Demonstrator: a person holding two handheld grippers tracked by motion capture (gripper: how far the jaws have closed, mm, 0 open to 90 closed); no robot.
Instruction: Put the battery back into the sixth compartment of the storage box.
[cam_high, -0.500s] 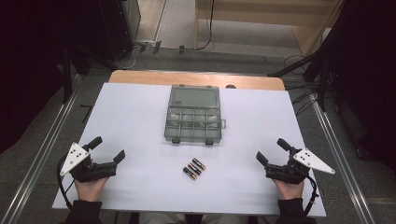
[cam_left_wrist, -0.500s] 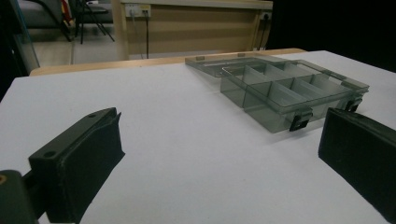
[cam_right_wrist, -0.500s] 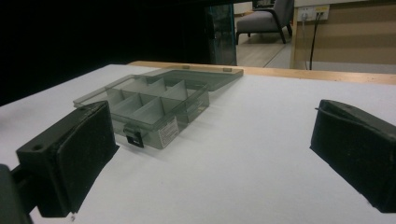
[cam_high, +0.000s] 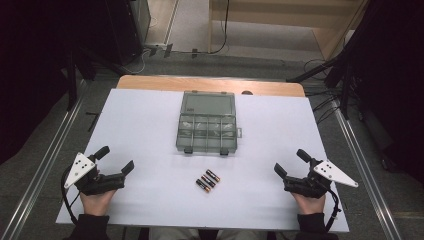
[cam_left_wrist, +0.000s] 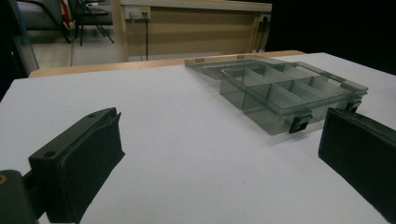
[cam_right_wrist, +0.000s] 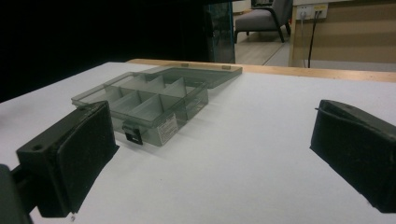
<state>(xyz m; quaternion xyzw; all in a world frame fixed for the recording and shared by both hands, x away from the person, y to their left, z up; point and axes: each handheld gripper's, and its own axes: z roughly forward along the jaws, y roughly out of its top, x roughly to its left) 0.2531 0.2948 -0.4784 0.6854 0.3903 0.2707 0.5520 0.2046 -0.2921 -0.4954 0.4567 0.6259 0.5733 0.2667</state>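
Note:
A clear grey compartment box (cam_high: 207, 128) lies open at the table's middle, its lid folded flat behind it. Three batteries (cam_high: 207, 180) lie side by side just in front of it. My left gripper (cam_high: 116, 159) rests at the near left of the table, open, with nothing between its jaws. At the near right my right gripper (cam_high: 291, 162) also stands open and empty. The left gripper view shows the box (cam_left_wrist: 289, 95) ahead and to the right, between wide jaws. From the right gripper the box (cam_right_wrist: 147, 100) sits ahead and to the left.
A white sheet (cam_high: 145, 130) covers the table, with a wooden strip (cam_high: 150, 83) along the far edge. Metal rails (cam_high: 42, 165) run along both sides. Beyond the table are a floor, cables and a wooden counter (cam_high: 280, 20).

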